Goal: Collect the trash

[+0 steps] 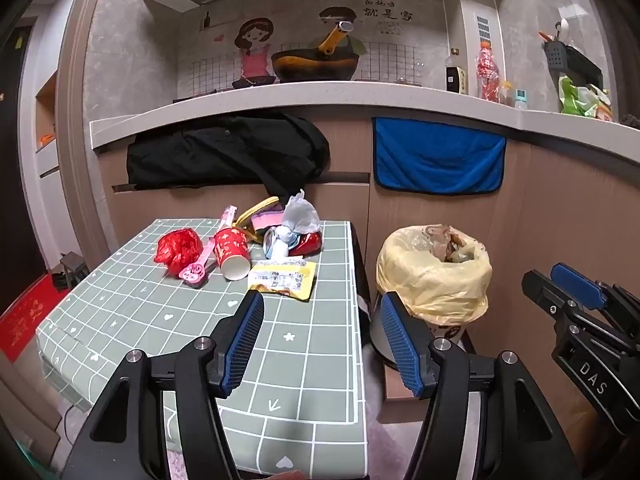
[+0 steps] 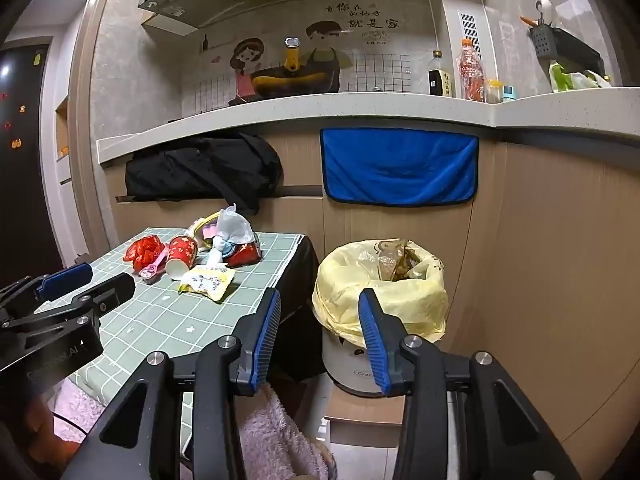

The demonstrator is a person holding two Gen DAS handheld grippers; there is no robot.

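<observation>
1. Hovering with nothing held, the left gripper (image 1: 322, 312) stands wide open and the right gripper (image 2: 320, 312) about half open.
2. Only the right wrist view shows a pink fuzzy sleeve (image 2: 272, 432).
3. Trash — red cup (image 1: 232, 250), yellow packet (image 1: 282, 280) — lies near the table (image 1: 312, 360) far edge; the bin (image 1: 434, 276) stands just beside it.

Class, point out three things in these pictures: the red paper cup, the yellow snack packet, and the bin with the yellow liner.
red paper cup (image 1: 231, 251): left wrist view, on its printed side.
yellow snack packet (image 1: 282, 279): left wrist view, on its label.
bin (image 2: 376, 296): right wrist view, on the yellow liner's front.
</observation>
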